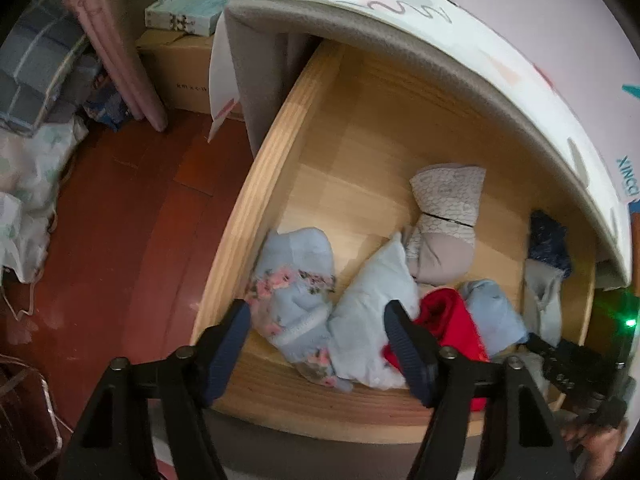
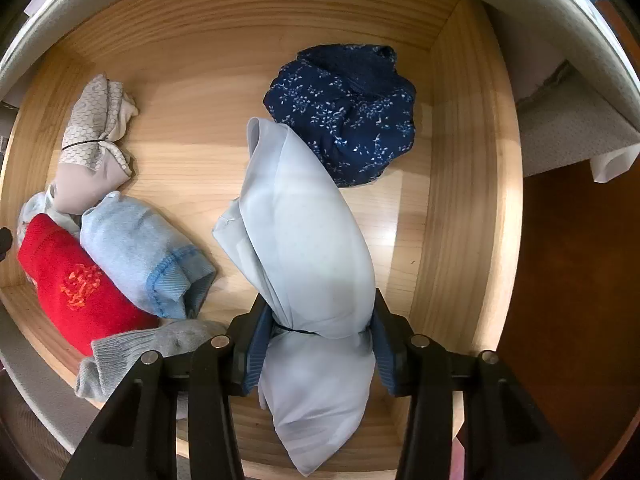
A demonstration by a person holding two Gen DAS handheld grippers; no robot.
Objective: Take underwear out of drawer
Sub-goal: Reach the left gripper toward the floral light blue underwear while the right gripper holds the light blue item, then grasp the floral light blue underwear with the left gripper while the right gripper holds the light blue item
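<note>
My right claw (image 2: 316, 344) hides the pale bundle's (image 2: 304, 240) tied waist — the grey sock (image 2: 132, 356) runs under my frame.

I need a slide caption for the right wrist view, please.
Right hand-held gripper clamps a pale blue rolled garment above the open wooden drawer.

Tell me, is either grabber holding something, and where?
The right gripper pinches the pale blue rolled underwear at its tied waist, where a dark band cinches it. The left gripper is open, holding nothing.
</note>
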